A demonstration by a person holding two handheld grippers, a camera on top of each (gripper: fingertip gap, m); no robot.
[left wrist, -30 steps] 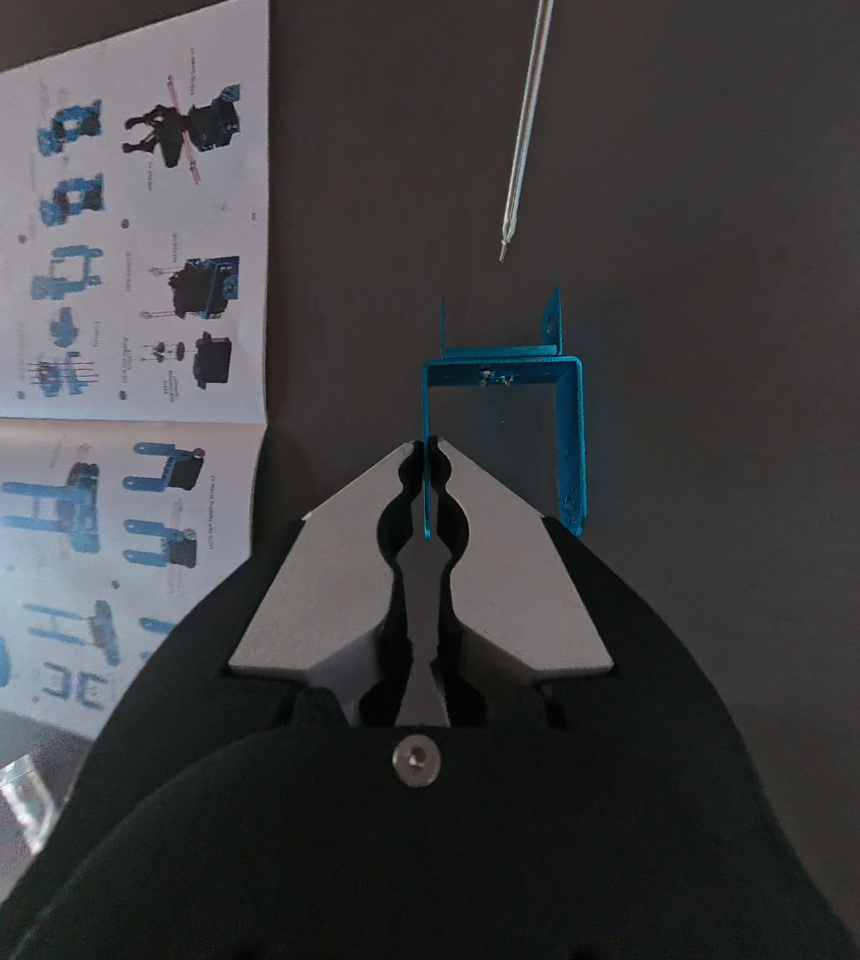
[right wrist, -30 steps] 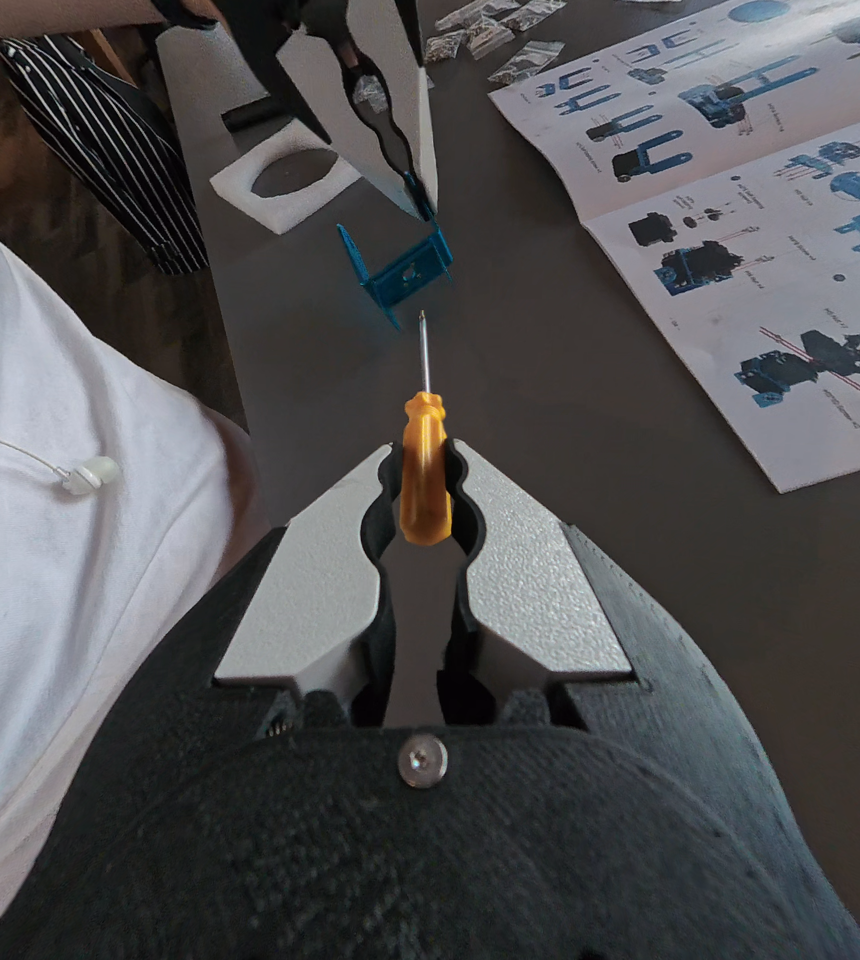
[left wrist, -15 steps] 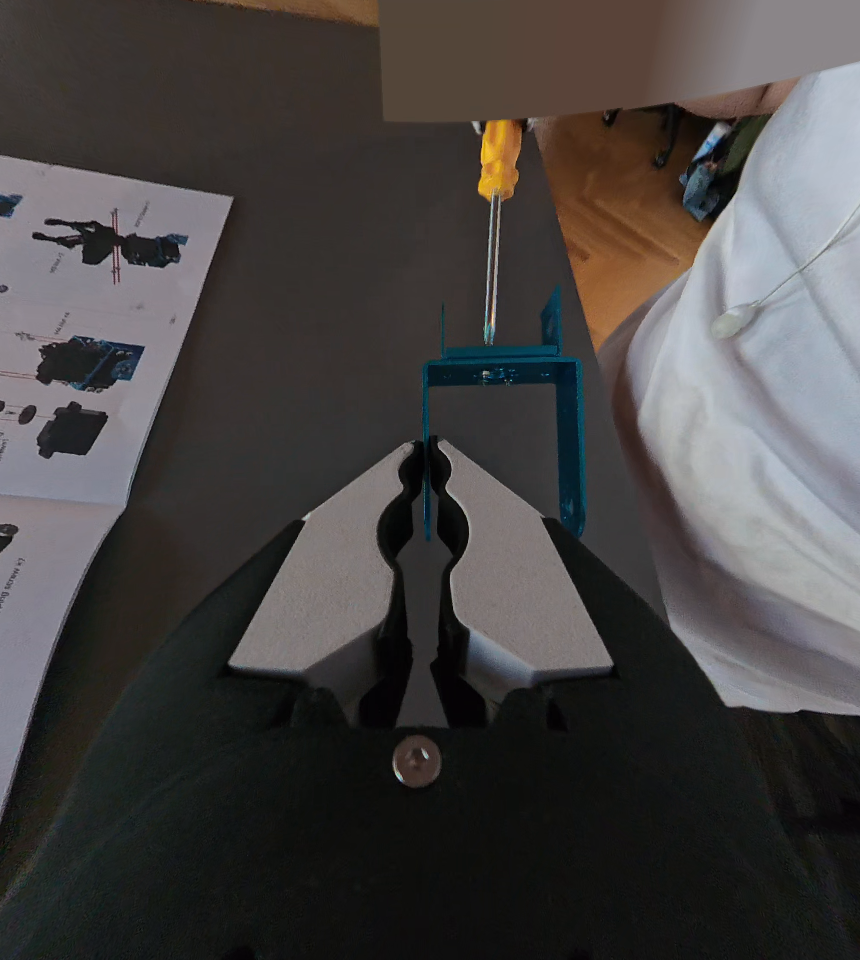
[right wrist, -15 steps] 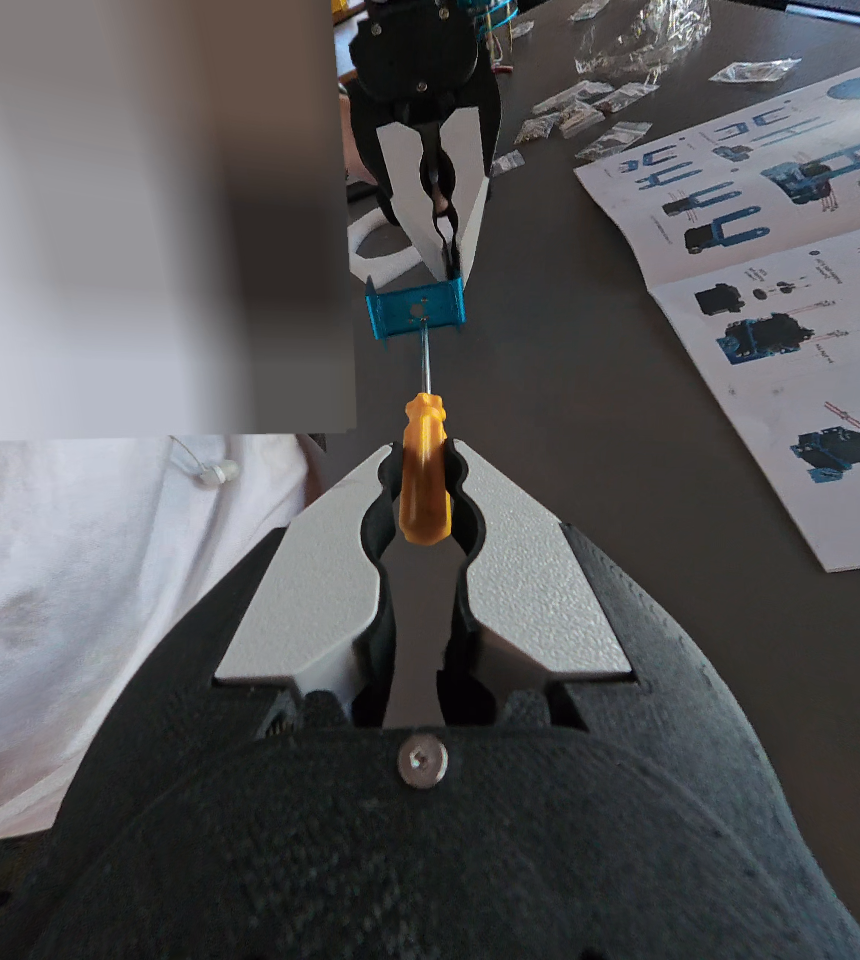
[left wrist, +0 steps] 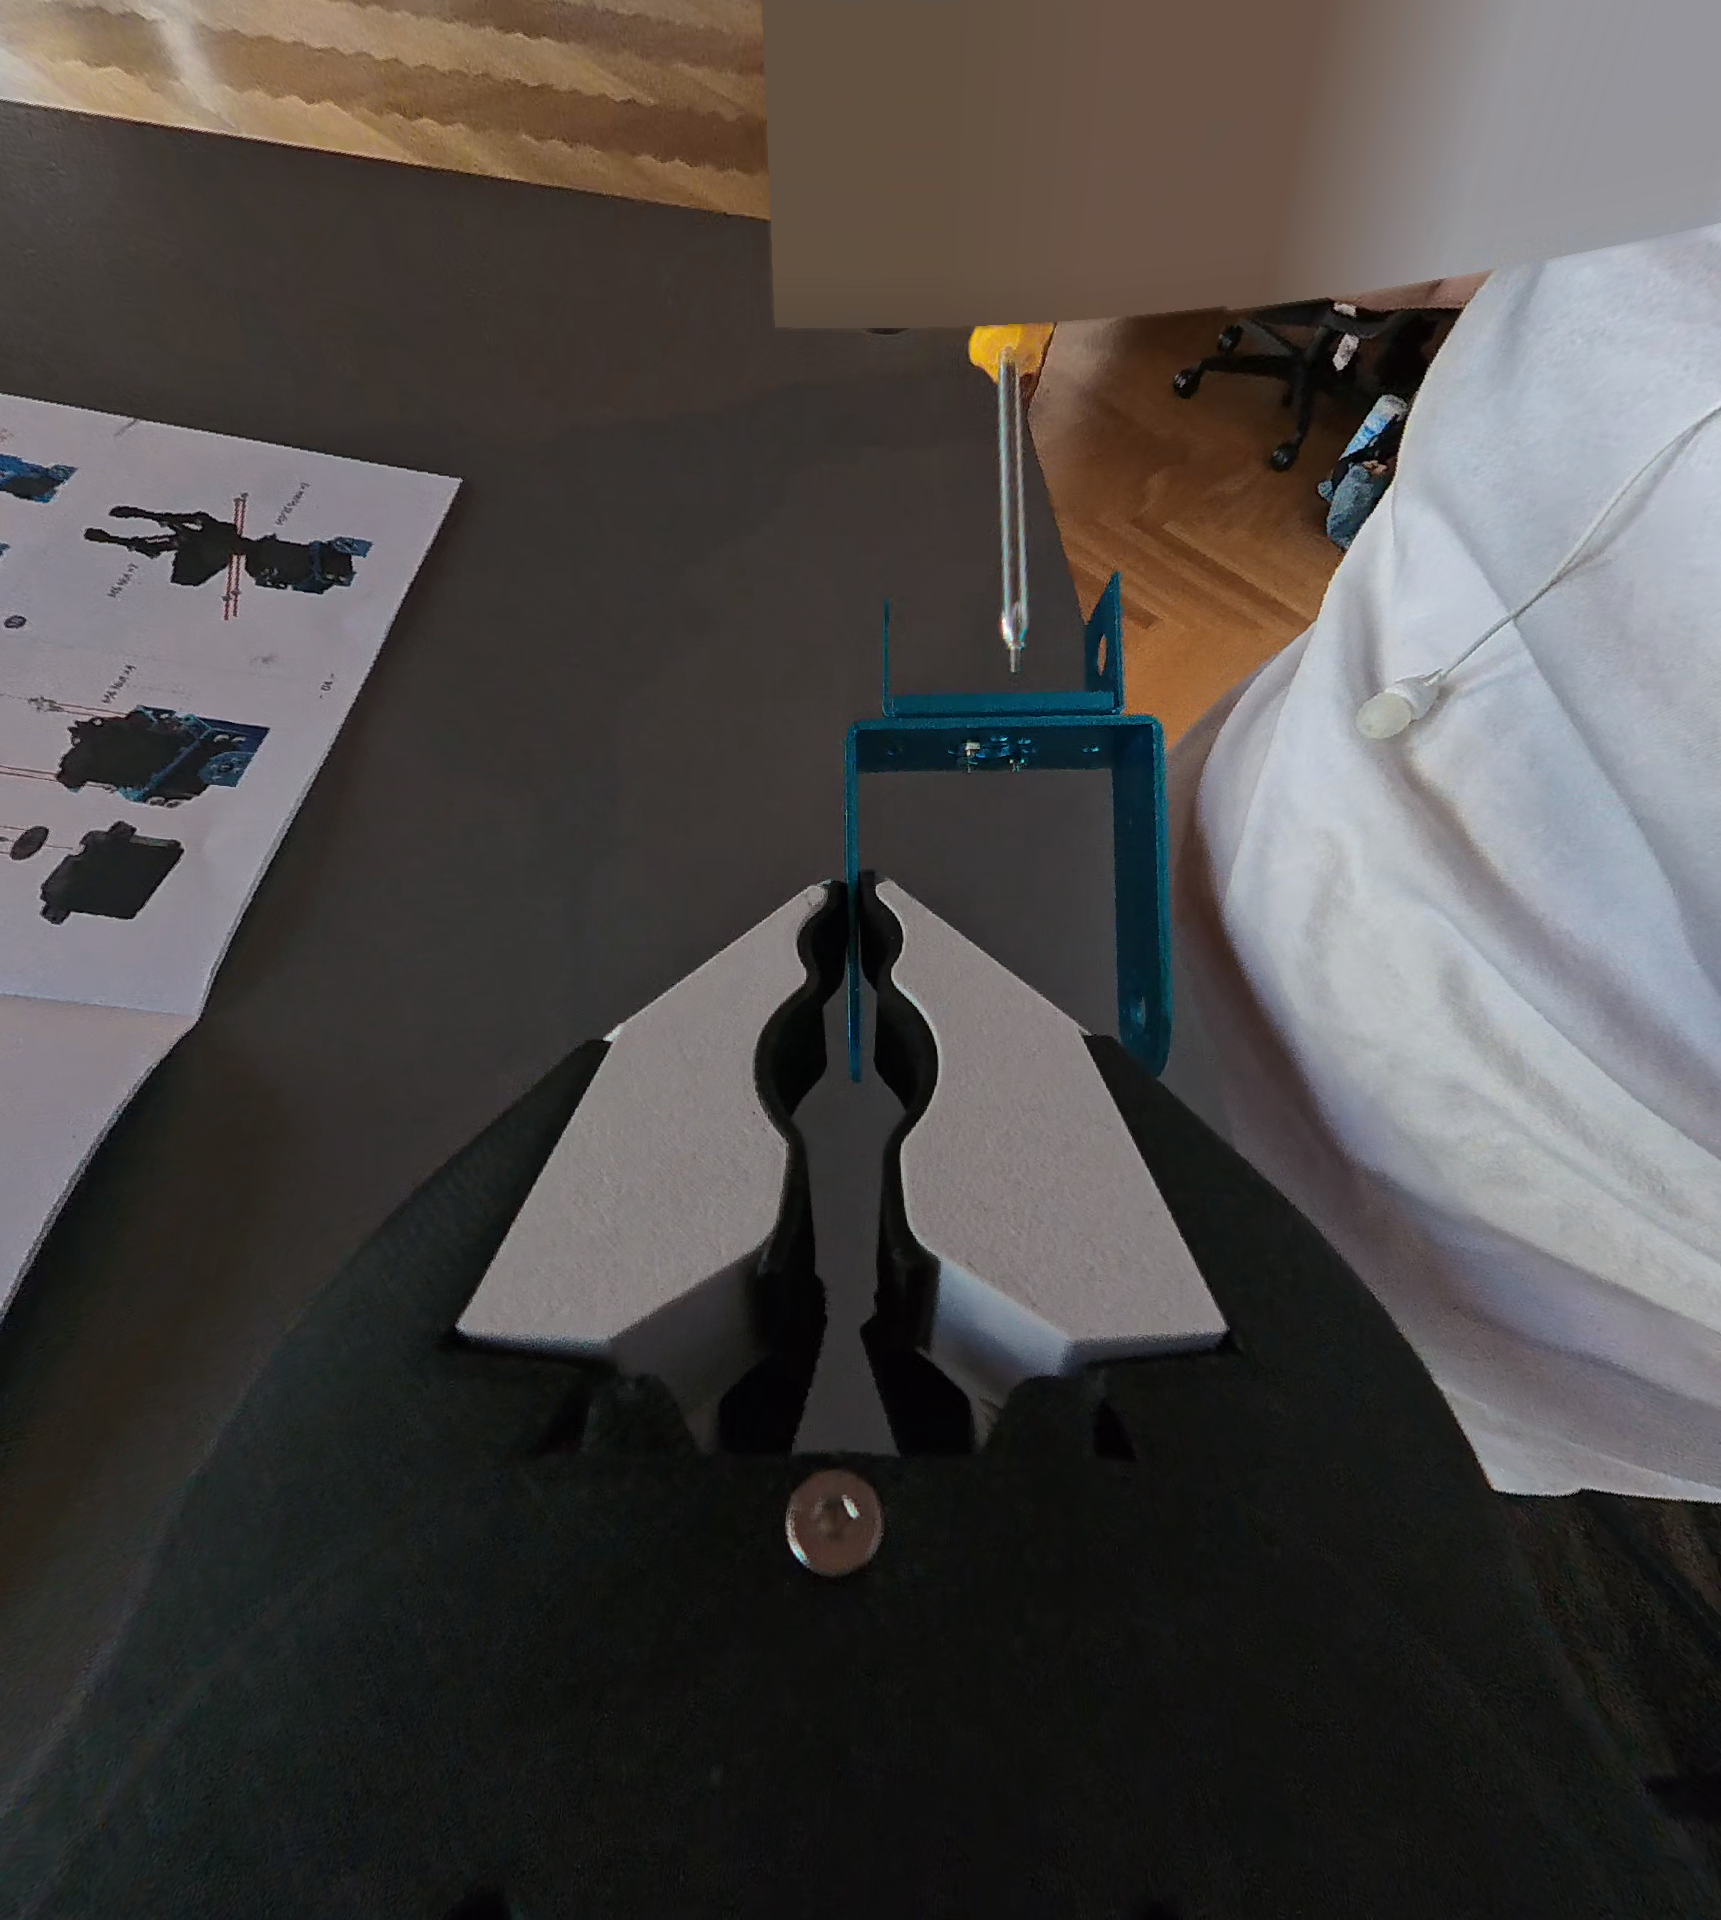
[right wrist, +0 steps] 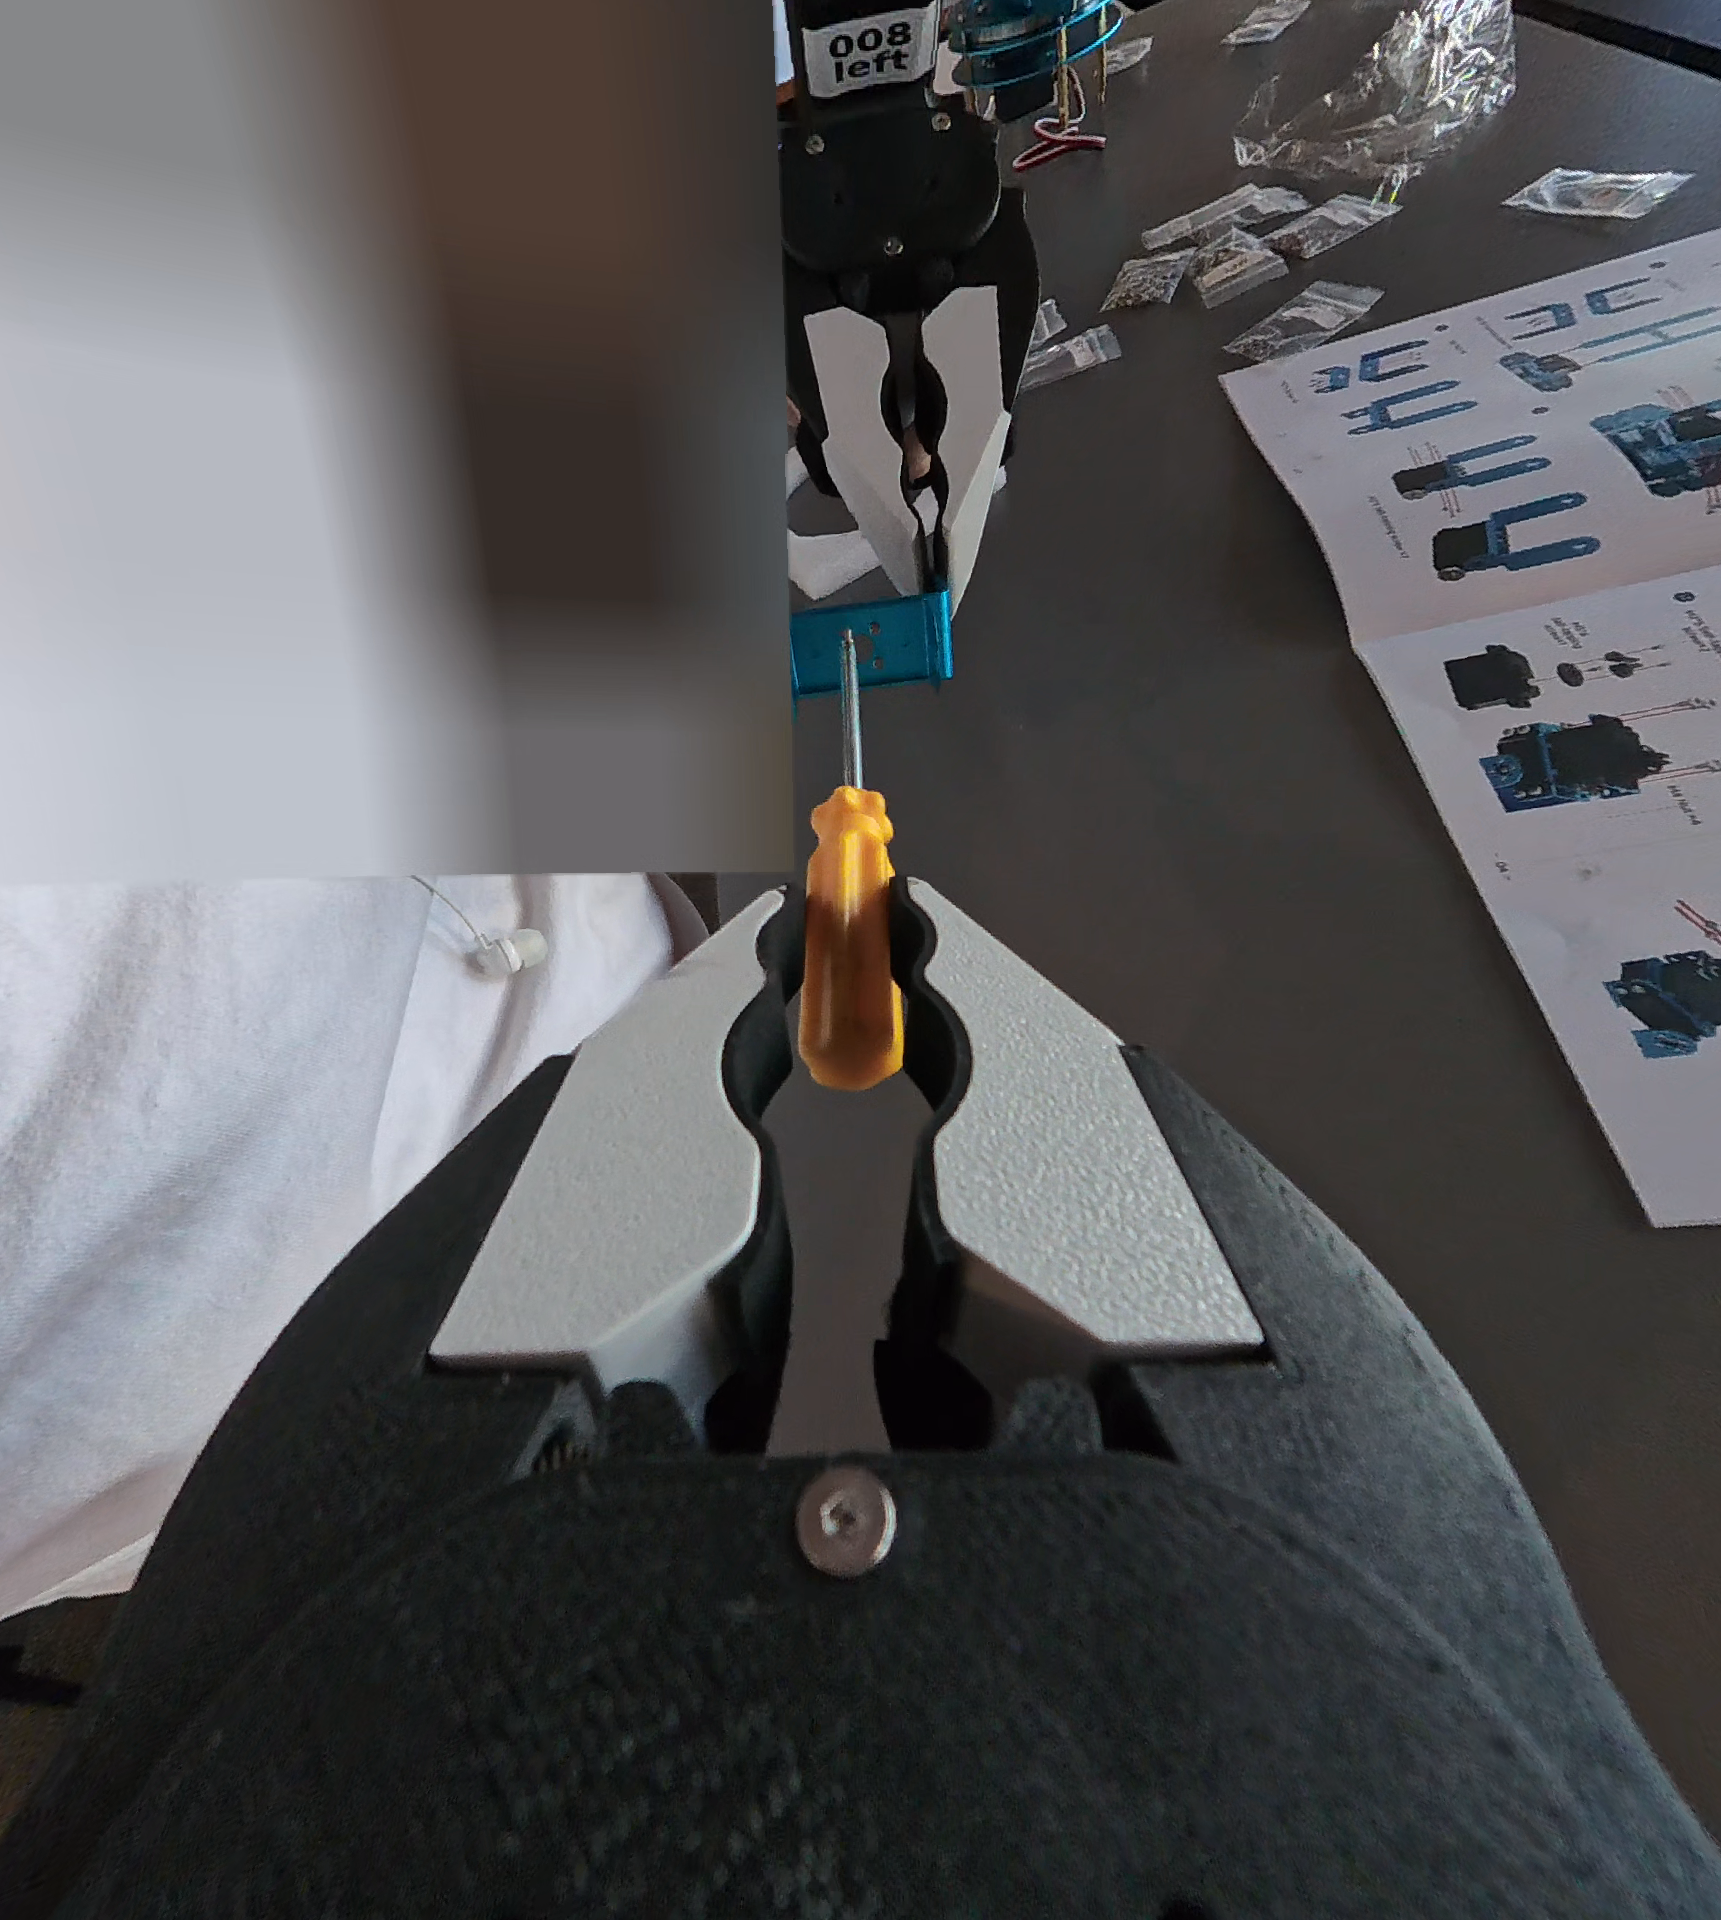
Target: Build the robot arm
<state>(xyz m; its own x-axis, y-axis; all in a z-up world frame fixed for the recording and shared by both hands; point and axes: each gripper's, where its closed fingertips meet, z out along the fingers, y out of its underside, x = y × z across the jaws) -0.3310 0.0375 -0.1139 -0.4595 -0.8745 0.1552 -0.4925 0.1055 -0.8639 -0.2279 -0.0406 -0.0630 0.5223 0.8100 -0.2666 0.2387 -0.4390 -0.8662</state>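
My left gripper (left wrist: 854,891) is shut on one leg of a blue metal U-bracket assembly (left wrist: 1143,873) and holds it above the dark table (left wrist: 544,436). My right gripper (right wrist: 848,896) is shut on the orange handle of a small screwdriver (right wrist: 850,956). Its thin shaft (left wrist: 1012,520) points at the bracket's cross plate, the tip a little short of it in the left wrist view. In the right wrist view the bracket (right wrist: 877,655) shows face-on with the screwdriver tip over a hole, and the left gripper (right wrist: 929,530) clamps its right side.
An open instruction sheet (left wrist: 108,727) lies on the table; it also shows in the right wrist view (right wrist: 1562,727). Several small clear bags of parts (right wrist: 1240,249) and a blue round assembly (right wrist: 1022,42) lie at the far end. A person in a white shirt (left wrist: 1510,935) is close by. Tip to tip, the grippers are about 15 cm apart.
Both views have swung; the bracket now faces the screwdriver squarely. The screwdriver tip, touching the bracket half a second ago, now sits slightly back from it.
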